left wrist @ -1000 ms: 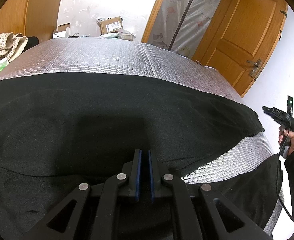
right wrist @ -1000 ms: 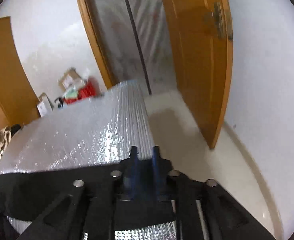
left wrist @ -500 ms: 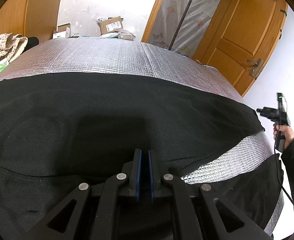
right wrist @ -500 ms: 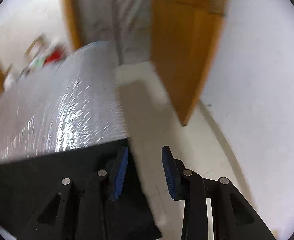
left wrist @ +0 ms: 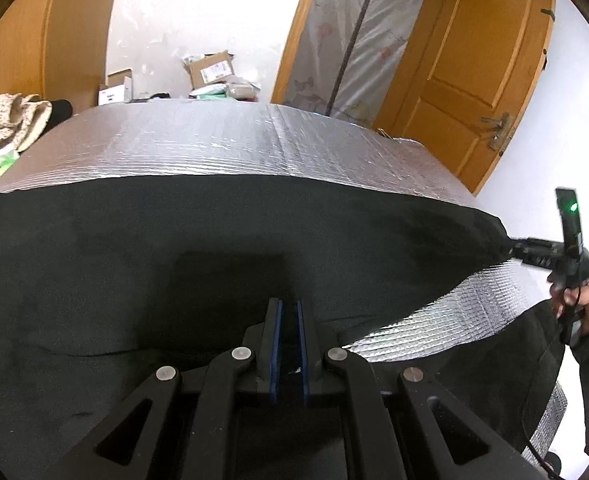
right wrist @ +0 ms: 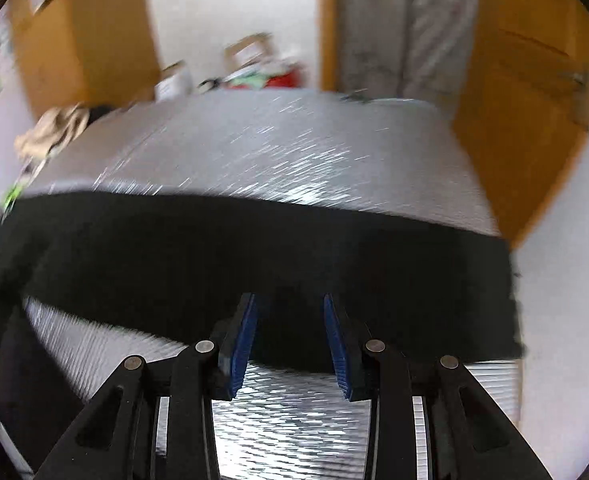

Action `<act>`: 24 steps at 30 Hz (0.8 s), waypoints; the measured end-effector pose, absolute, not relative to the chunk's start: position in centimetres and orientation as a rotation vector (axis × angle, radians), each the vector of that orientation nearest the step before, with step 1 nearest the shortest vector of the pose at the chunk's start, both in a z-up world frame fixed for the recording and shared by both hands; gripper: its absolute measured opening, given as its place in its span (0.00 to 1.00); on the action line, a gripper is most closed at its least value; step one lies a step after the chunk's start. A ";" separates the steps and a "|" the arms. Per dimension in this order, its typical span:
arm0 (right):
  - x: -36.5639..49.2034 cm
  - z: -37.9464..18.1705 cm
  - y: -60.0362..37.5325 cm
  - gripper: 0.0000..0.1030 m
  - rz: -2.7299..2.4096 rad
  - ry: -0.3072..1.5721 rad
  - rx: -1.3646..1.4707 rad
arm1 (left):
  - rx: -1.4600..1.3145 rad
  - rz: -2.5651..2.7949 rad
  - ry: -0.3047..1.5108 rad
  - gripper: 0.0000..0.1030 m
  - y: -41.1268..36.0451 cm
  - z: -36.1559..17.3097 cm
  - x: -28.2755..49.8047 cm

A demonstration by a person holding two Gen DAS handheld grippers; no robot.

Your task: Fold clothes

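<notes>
My left tongs (left wrist: 288, 312) sit pinched nearly shut on a fold of the black garment (left wrist: 134, 248) spread across the foil-covered desk (left wrist: 234, 148) — my right tongs (right wrist: 290, 312), pads apart, hover empty over its right end.

A silver quilted foil sheet (left wrist: 234, 148) covers the table. Beyond its far edge sit brown cardboard boxes (left wrist: 210, 70) against a white wall, and an orange panelled wooden door (left wrist: 478, 64) stands at the right.
</notes>
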State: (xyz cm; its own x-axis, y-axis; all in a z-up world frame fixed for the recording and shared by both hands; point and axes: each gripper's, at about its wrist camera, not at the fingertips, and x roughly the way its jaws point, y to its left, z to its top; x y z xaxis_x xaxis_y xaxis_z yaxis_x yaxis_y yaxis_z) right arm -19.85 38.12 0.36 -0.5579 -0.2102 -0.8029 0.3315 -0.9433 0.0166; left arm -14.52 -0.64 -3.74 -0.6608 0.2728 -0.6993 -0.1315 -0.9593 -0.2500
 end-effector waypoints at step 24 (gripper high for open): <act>-6.2 15.8 41.6 0.35 -2.756 -0.120 0.564 | -1.160 2.860 -0.474 0.06 -10.9 -2.7 -6.2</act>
State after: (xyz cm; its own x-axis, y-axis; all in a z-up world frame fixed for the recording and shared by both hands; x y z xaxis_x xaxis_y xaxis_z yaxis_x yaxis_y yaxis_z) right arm -6.25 41.56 15.81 -0.8692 -0.3300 -0.3683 0.2967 -0.9438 0.1453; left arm -6.20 -10.86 -2.65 -0.7238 0.1307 -0.6776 0.0948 -0.9538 -0.2852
